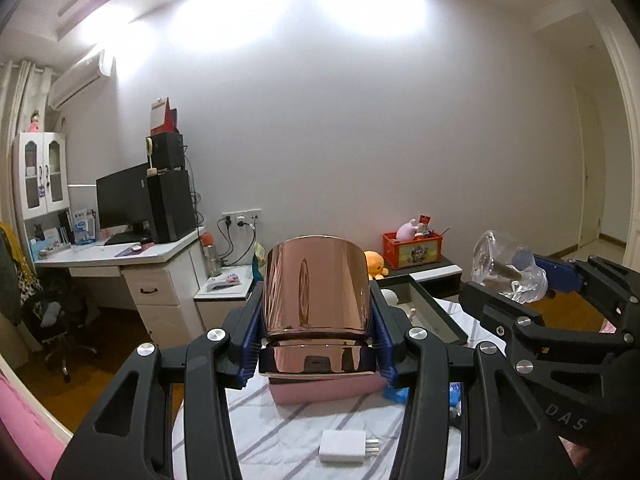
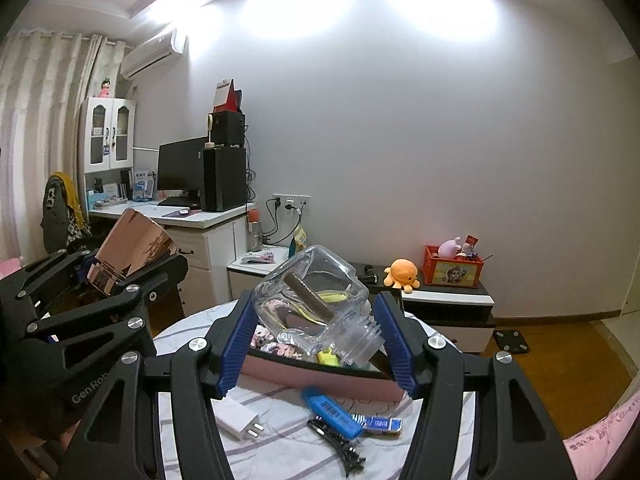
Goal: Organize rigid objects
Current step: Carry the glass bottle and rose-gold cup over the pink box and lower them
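A rose-gold cup (image 1: 316, 288) is pinched by the left tool (image 1: 316, 344), and a glass jar (image 2: 316, 304) by the right tool (image 2: 316, 344), above the pink tray's (image 2: 320, 380) edge at frame centre.

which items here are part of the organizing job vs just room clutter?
Job:
left tool shut on rose-gold cap
right tool shut on clear glass bottle
pink tray
white charger
blue clip
black hair clip

Lying about:
orange plush octopus
red toy crate
monitor
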`<state>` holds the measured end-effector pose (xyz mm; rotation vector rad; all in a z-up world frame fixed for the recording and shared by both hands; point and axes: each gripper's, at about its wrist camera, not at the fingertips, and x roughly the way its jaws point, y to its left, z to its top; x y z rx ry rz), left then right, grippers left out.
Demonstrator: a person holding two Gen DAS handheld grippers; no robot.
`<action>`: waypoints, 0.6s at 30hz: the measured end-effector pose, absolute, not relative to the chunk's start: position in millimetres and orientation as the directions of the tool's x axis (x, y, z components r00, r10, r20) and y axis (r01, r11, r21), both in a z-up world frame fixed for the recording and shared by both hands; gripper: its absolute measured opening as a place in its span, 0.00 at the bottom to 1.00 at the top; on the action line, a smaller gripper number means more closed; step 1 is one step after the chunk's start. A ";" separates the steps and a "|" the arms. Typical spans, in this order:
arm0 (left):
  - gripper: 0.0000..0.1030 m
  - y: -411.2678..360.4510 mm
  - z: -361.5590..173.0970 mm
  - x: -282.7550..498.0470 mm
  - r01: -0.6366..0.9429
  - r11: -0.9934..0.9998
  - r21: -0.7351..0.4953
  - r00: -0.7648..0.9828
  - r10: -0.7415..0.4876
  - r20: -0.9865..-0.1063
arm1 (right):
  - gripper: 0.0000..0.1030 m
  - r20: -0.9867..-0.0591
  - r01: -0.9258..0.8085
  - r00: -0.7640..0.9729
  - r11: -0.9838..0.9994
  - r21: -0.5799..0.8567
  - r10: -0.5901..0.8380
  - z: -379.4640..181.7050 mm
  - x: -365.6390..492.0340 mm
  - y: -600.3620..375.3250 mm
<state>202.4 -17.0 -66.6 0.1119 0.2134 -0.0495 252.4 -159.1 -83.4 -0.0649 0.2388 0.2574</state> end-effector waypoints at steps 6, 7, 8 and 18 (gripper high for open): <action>0.46 -23.6 -71.5 242.1 0.072 0.992 0.102 0.968 -0.044 -0.247 | 0.60 -0.259 -0.251 0.937 0.967 -0.033 0.234 -87.5 282.7 -162.0; 0.46 -24.4 -73.2 251.8 0.074 0.992 0.103 0.965 -0.046 -0.257 | 0.60 -0.263 -0.249 0.937 0.968 -0.032 0.232 -88.5 289.6 -162.8; 0.46 -24.9 -75.1 261.9 0.076 0.991 0.107 0.963 -0.045 -0.267 | 0.60 -0.271 -0.246 0.935 0.969 -0.034 0.228 -90.1 298.8 -162.8; 0.46 -23.4 -126.9 387.1 0.096 0.987 0.127 0.878 -0.024 -0.478 | 0.60 -0.450 -0.241 0.870 0.970 -0.027 0.203 -133.9 404.9 -164.0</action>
